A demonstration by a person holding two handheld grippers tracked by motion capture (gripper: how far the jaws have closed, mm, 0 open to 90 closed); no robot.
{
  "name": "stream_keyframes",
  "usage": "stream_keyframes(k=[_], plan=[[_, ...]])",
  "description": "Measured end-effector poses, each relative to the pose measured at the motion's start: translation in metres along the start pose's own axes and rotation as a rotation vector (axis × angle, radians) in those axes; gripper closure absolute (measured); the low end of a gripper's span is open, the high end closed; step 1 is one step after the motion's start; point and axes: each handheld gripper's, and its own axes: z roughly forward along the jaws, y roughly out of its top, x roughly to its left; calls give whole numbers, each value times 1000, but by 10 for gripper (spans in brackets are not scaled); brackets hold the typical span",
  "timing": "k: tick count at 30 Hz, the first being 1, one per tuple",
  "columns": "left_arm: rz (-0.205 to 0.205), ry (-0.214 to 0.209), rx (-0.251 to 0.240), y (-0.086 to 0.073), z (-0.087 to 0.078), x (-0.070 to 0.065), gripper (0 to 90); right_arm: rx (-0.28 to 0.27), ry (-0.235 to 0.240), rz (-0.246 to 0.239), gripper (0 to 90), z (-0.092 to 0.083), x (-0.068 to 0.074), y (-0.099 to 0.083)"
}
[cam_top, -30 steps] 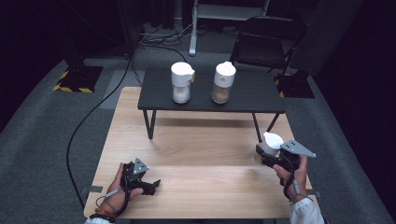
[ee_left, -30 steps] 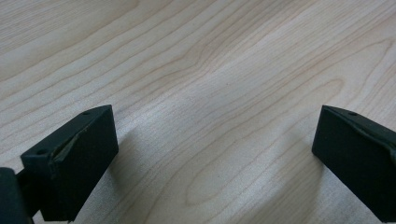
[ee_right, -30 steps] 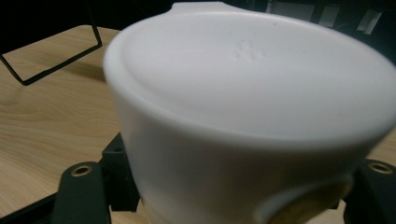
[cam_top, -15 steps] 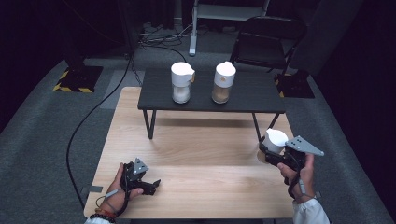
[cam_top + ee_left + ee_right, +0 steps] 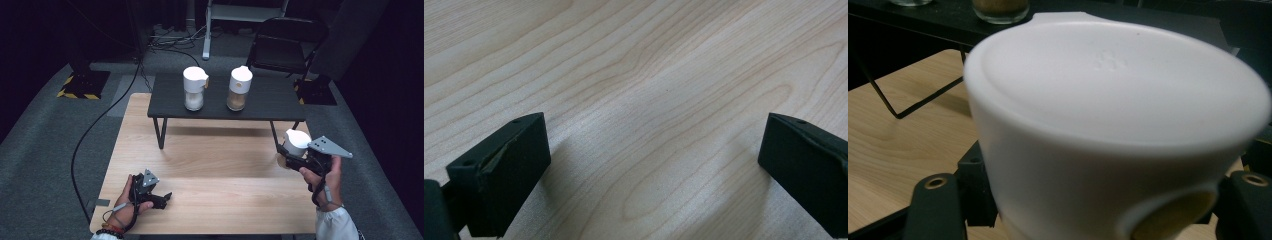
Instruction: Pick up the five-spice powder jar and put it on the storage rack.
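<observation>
at the right edge of the high view we see a white-lidded jar (image 5: 296, 143) clamped in the right claw (image 5: 292, 159), over the wooden bench (image 5: 220, 165) edge. lower left, the left claw (image 5: 162, 199) rests on the bench, jaws wide apart. two more jars (image 5: 194, 88) stand on the dark bench (image 5: 270, 100) upper centre.

The table (image 5: 210, 165) is pale wood with a smooth, matt grain. The held jar's lid (image 5: 1118, 100) looks like smooth white plastic with a faint sheen. The gripper jaws are matt black plastic. The floor (image 5: 60, 145) is rough grey carpet.
</observation>
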Motion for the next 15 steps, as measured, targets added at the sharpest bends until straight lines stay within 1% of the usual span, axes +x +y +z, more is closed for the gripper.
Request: stream_keyframes(k=[5, 11, 15], plan=[[0, 0, 0, 0, 0, 0, 1, -10, -7, -4, 292, -1, 1, 14], [0, 0, 0, 0, 0, 0, 1, -28, -19, -22, 292, 0, 5, 31], [0, 0, 0, 0, 0, 0, 1, -37, -23, -14, 292, 4, 3, 42]])
